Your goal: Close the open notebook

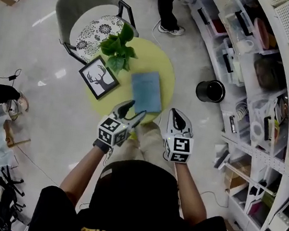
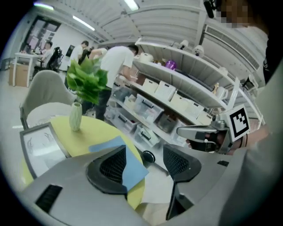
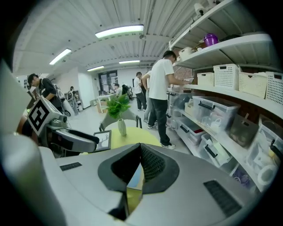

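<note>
Yellow table [image 1: 160,59] ahead, blue notebook [image 1: 146,90] lengthwise away, closest to left gripper [image 1: 136,109], jaws apart, empty; right gripper [image 1: 176,115] jaws together, empty.

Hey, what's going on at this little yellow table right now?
A person holds a two-jaw gripper in each hand by a round yellow table. The blue notebook lies closed and flat on it, beside a framed picture and a plant in a vase. The left gripper is open with nothing between its pads; the right gripper is shut and empty. Neither touches the notebook, so the closing looks done.
</note>
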